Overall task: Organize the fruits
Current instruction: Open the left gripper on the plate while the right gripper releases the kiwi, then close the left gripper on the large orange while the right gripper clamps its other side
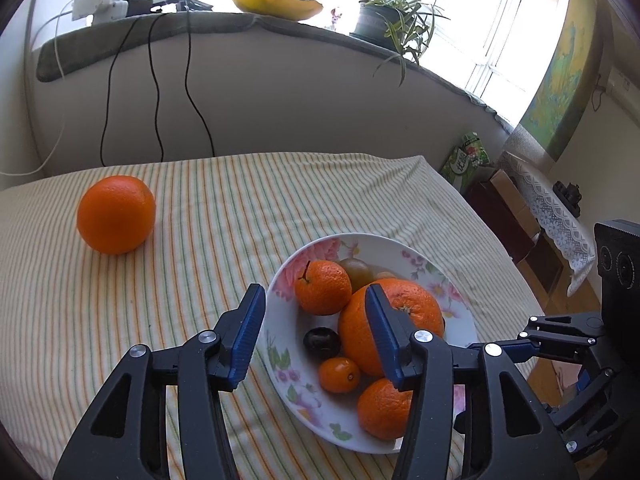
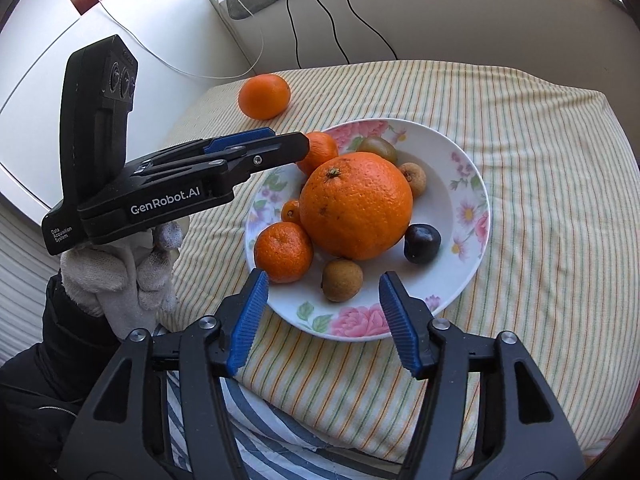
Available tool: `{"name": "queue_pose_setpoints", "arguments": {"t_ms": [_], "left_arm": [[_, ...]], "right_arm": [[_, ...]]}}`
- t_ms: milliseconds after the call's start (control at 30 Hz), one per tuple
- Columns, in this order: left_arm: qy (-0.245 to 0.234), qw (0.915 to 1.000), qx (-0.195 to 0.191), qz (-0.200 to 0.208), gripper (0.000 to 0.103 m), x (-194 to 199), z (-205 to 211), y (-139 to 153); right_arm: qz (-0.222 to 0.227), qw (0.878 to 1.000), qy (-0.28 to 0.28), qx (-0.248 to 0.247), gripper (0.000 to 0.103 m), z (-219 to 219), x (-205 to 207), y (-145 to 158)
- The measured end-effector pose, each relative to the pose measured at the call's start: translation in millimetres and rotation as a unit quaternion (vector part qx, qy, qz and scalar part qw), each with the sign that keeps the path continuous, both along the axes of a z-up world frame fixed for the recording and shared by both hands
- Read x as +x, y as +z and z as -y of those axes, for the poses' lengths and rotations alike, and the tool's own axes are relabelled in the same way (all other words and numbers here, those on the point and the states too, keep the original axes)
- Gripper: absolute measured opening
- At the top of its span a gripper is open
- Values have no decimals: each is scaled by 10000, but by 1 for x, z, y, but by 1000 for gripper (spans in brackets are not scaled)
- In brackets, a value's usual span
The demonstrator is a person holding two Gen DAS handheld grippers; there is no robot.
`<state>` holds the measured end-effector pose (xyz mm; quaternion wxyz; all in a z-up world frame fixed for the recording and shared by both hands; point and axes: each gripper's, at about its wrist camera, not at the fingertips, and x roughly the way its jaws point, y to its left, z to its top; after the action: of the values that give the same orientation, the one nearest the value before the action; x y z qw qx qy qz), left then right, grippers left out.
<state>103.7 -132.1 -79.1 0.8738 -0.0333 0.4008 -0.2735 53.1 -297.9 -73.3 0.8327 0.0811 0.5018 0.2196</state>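
Note:
A floral white plate [image 2: 468, 248] sits on the striped cloth and holds a big orange [image 2: 356, 206], two mandarins, a kumquat, a dark plum [image 2: 422, 243], a green fruit and brown longans. It also shows in the left wrist view [image 1: 404, 248]. A lone orange [image 1: 116, 214] lies on the cloth, far left; in the right wrist view [image 2: 264, 96] it lies beyond the plate. My left gripper [image 1: 314, 316] is open and empty over the plate's left rim. My right gripper [image 2: 322, 304] is open and empty above the plate's near rim.
The striped tablecloth [image 1: 192, 264] covers the table, whose edge drops off at the right. Black cables hang down the wall behind. A windowsill holds a potted plant [image 1: 384, 20] and a yellow dish. A gloved hand [image 2: 120, 280] holds the left gripper.

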Motion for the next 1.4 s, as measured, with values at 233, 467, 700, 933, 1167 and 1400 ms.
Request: {"name": "queue_pose_setpoints", "arguments": {"t_ms": [233, 467, 700, 933, 1167, 1400], "left_arm": [[62, 10000, -7, -7, 53, -2, -5, 0], [173, 9998, -40, -10, 57, -1, -14, 1], [335, 9994, -89, -8, 65, -1, -29, 3], [572, 9983, -137, -18, 71, 4, -48, 2], [852, 9962, -193, -74, 75, 10, -73, -3], [1103, 9937, -200, -91, 76, 22, -98, -5]], "right_arm": [[95, 9999, -42, 9, 74, 1, -3, 6], [173, 9998, -97, -14, 76, 3, -1, 13], [267, 9995, -166, 41, 84, 4, 5, 20], [425, 9987, -239, 148, 87, 4, 18, 33], [406, 9981, -239, 398, 87, -2, 44, 40], [259, 9980, -94, 572, 87, -19, 81, 43]]}}
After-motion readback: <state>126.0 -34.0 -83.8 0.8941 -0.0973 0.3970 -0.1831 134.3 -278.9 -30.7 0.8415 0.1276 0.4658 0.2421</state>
